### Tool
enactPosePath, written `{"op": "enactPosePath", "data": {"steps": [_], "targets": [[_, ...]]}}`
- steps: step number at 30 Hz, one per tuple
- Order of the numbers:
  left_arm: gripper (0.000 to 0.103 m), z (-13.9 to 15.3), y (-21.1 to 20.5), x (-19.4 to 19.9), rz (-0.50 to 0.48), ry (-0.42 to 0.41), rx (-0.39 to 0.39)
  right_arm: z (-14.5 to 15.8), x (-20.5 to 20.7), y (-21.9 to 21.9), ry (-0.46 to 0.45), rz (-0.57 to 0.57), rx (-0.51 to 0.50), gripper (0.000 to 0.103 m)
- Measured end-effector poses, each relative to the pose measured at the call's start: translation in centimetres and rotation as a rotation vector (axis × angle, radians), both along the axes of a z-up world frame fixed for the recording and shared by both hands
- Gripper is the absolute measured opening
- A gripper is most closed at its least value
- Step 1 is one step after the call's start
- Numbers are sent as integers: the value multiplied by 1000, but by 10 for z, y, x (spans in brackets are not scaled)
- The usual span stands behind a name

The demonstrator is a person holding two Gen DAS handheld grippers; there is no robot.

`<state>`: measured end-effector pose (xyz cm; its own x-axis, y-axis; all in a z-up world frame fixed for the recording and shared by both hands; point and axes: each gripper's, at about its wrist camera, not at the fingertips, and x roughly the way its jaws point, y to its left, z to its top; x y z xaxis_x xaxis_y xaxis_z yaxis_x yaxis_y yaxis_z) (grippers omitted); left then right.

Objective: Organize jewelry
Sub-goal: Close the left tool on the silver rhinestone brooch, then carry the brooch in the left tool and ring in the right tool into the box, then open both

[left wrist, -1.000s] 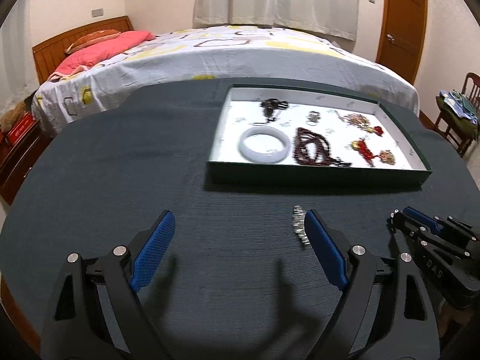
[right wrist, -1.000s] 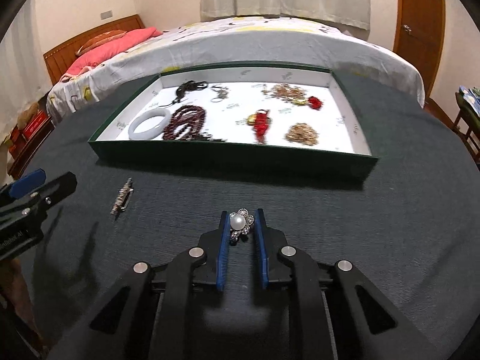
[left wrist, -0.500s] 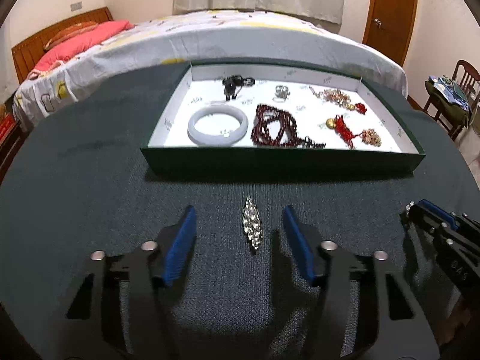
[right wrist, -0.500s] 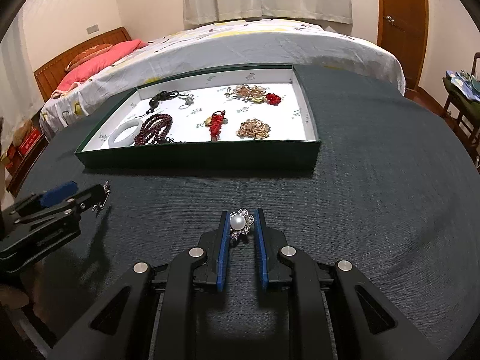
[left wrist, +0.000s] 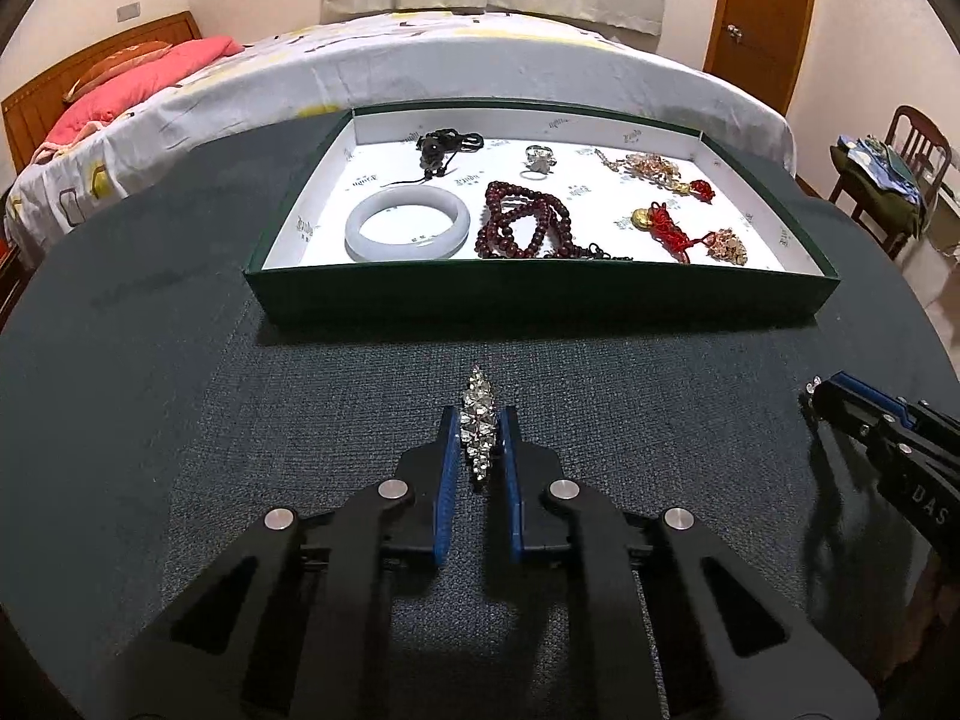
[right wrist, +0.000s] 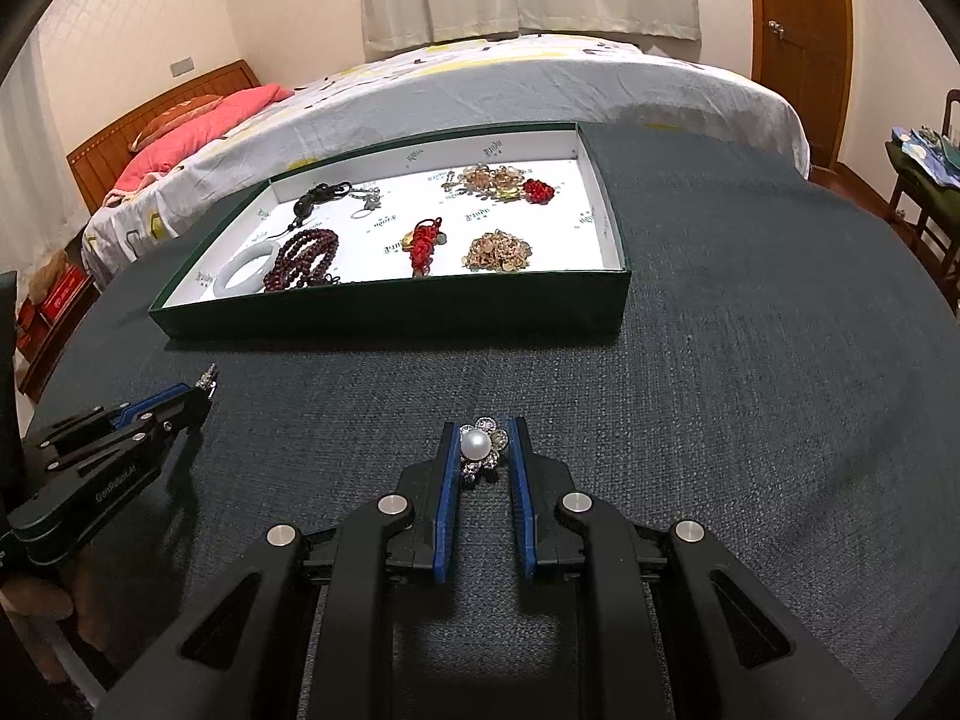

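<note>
- Bed (left wrist: 480, 60) – standing behind the table, wearing a white patterned cover, with a pink pillow (left wrist: 138, 84) lying at its left end.
- Table (left wrist: 150, 420) – round, carrying a dark grey cloth, and bearing everything listed below.
- Box (left wrist: 540, 294) – a shallow green tray with a white lining, sitting on the far half of the table and holding the sorted pieces.
- Left gripper (left wrist: 480, 438) – hovering low over the cloth in front of the box, its blue pads closing narrowly on the crystal brooch (left wrist: 478, 420); the brooch is standing lengthwise between the pads with its tip poking out ahead.
- Right gripper (right wrist: 483, 447) – staying near the cloth to the right of the left one, pinching the pearl brooch (right wrist: 480, 447) between its pads; it is also showing at the right edge of the left camera (left wrist: 822, 399).
- Bangle (left wrist: 408, 231) – pale white ring lying in the box's near left part.
- Bead string (left wrist: 522, 228) – dark red, coiling just beside the bangle on its right.
- Red knot charm (left wrist: 663, 222) – resting right of the beads, with a gold cluster (left wrist: 729, 246) touching its lower end.
- Black cord pendant (left wrist: 447, 147) – lying at the back left of the box.
- Gold chain (left wrist: 645, 165) – sprawling along the back right, ending in a red bead.
- Ring (left wrist: 537, 159) – small, silver, sitting between pendant and chain.
</note>
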<state>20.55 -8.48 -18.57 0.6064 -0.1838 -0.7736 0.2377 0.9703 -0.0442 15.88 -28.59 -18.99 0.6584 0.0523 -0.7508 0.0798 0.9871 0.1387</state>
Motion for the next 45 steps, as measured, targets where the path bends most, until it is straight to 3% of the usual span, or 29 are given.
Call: {"op": "enactPosePath", "data": {"steps": [12,24,36,45], "targets": [[13,22,8,-7,18,-55,-24,6,-1,1,-19,5,0,17],[13,75,-5,-6,-14,-172,-83,49,2,0,-121,4,-8,17],[13,113,-23,27,-33,-272,-124,105,33,-3,-263,14,-43,17],[13,122,-45,74,-25,-314,-123,121,76,-6,-333,19,-51,17]]}}
